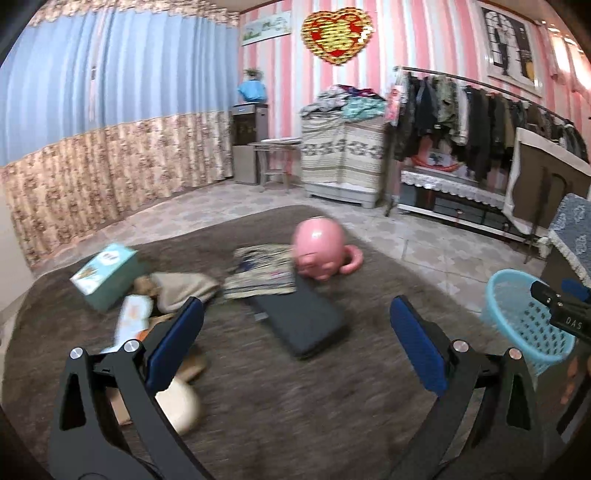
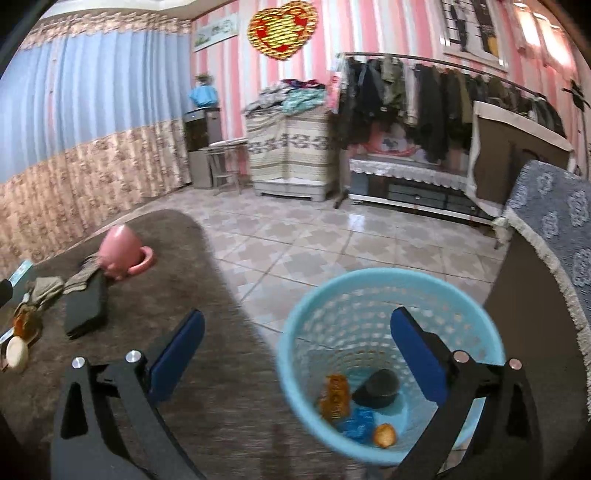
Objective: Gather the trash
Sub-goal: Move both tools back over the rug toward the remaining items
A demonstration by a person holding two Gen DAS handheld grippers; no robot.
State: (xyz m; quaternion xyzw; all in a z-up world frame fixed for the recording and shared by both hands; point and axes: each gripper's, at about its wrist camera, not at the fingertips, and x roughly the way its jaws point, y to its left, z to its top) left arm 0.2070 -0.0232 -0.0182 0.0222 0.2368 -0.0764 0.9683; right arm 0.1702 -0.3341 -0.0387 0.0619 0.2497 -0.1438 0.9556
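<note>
Trash is seen at the bottom of a light blue basket standing on the tiled floor beside the brown rug's right edge. The right gripper, released and empty, is held above the basket. The left gripper is likewise spread wide and empty above the rug's clutter.

- Pink-striped wall with a heart ornament
- Blue floral-hemmed curtains
- Patterned tile floor
- Loaded clothes rack

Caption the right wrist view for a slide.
Open right gripper hovers over the blue basket holding an orange wrapper and dark lid.
</note>
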